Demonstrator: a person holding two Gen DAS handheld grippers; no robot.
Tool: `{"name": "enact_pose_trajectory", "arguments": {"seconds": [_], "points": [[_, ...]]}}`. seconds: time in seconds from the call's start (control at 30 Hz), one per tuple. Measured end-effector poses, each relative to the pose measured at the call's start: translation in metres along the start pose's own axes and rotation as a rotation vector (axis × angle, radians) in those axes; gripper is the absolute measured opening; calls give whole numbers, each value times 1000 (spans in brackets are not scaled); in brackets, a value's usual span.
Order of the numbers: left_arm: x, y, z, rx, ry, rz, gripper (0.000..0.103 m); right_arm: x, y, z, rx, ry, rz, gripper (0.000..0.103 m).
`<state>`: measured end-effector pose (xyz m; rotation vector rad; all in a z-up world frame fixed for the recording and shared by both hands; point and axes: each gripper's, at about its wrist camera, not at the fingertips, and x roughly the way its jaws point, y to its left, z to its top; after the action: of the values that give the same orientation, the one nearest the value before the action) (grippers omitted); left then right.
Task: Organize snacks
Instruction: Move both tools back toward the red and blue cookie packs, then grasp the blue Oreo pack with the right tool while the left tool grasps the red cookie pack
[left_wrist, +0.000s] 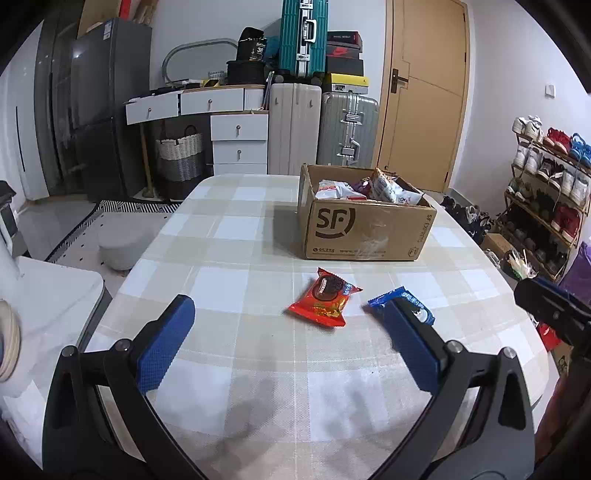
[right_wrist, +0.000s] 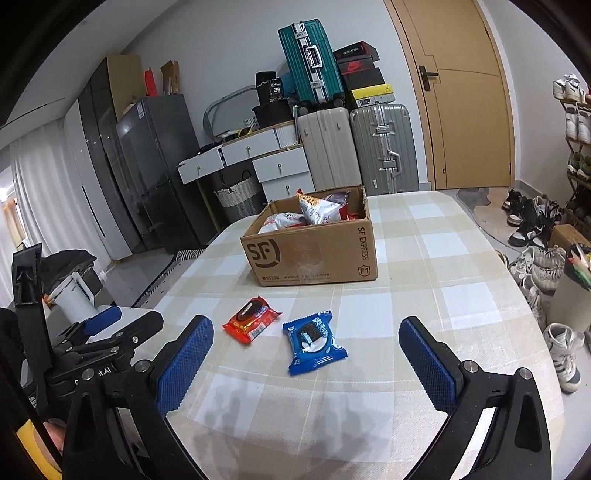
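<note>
A red cookie packet (left_wrist: 323, 298) (right_wrist: 251, 318) and a blue cookie packet (left_wrist: 410, 303) (right_wrist: 314, 341) lie side by side on the checked tablecloth. Behind them stands an open SF cardboard box (left_wrist: 365, 229) (right_wrist: 314, 254) holding several snack bags (left_wrist: 369, 188) (right_wrist: 314, 210). My left gripper (left_wrist: 288, 314) hovers open above the table, short of the red packet; its right finger hides part of the blue packet. My right gripper (right_wrist: 306, 332) is open too, with both packets lying ahead between its fingers, untouched. The left gripper (right_wrist: 110, 332) shows at the left edge of the right wrist view.
The table (left_wrist: 258, 369) (right_wrist: 424, 295) has rounded edges with bare cloth around the packets. A white appliance (right_wrist: 74, 299) stands off the left side. Suitcases (left_wrist: 325, 129), drawers and a door are behind; shoes and a shoe rack (left_wrist: 546, 184) lie to the right.
</note>
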<state>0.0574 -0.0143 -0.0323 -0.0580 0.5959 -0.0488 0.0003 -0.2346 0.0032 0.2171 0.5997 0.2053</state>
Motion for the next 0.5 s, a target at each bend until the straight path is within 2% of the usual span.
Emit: {"name": "enact_pose_trajectory", "arguments": {"seconds": [0.2, 0.3, 0.4, 0.5], "points": [[9, 6, 12, -11, 17, 1, 102, 9, -1, 1, -6, 2, -14, 102], [21, 16, 22, -46, 22, -20, 102, 25, -2, 3, 2, 41, -25, 102], [42, 20, 29, -58, 59, -18, 102, 38, -2, 5, -3, 61, -21, 102], [66, 19, 31, -30, 106, -17, 102, 49, -1, 8, -30, 57, -36, 102]]}}
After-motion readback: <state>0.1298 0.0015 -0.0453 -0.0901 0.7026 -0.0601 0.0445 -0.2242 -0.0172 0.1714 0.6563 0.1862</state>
